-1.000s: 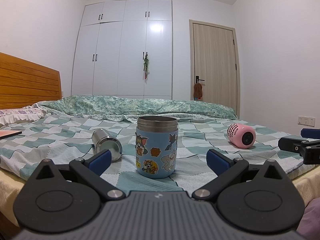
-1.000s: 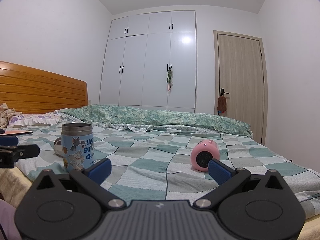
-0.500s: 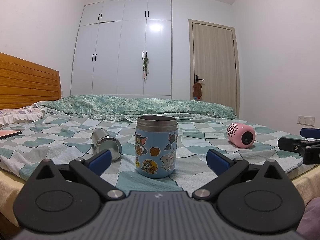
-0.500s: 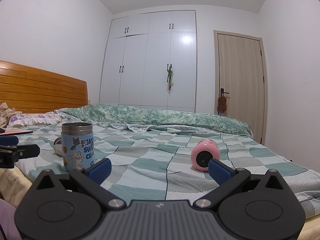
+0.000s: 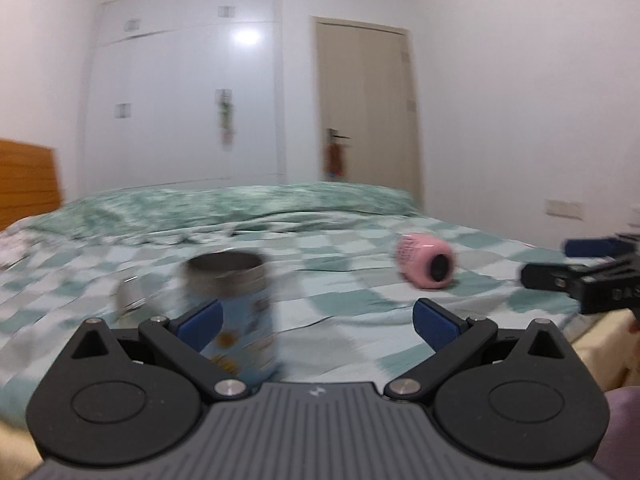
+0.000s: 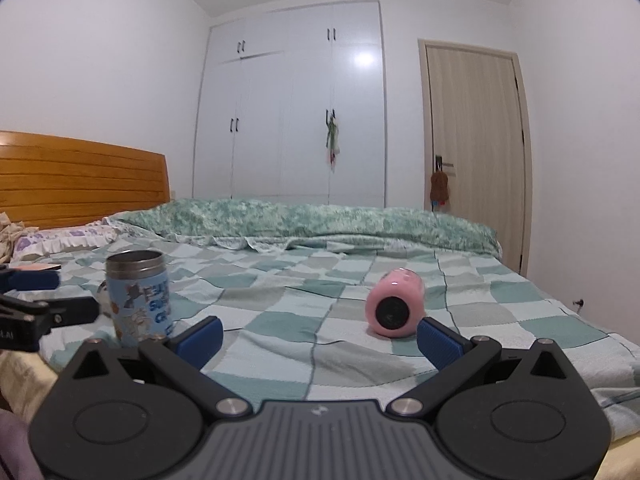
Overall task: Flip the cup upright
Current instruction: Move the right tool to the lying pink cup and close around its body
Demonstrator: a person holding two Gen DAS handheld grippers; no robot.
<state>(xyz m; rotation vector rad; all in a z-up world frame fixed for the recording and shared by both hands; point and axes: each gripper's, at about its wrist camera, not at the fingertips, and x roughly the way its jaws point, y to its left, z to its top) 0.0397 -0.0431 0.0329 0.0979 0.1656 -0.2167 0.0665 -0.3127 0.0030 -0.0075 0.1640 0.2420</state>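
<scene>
1. The left hand-held gripper [image 5: 316, 318] has its blue-padded fingers spread wide, with nothing between them; its view is smeared by blur.
2. The right hand-held gripper [image 6: 318, 332] is likewise spread wide and holds nothing, low over the near edge of the bed.
3. A pink, barrel-shaped cup [image 6: 395, 304] lies on its side on the green-and-white checked bedspread [image 6: 288, 312], right of centre, its dark opening turned toward the near side. In the right wrist view it sits just beyond the right finger pad [image 6: 439, 343], apart from it.
4. In the left wrist view the same pink cup [image 5: 426, 266] lies far right of the gripper's span, well apart from both pads.
5. A blue, cartoon-stickered cup with a steel rim [image 6: 138, 292] stands upright on the left part of the bedspread, mouth up. In the left wrist view it is close ahead, partly behind the left pad [image 5: 200, 320]; touching or not, I cannot tell.
6. A small steel cylinder [image 5: 130, 294] lies left of and behind the blue cup, too blurred to describe further.
7. A crumpled green floral quilt [image 6: 312, 220] runs across the far side of the bed.
</scene>
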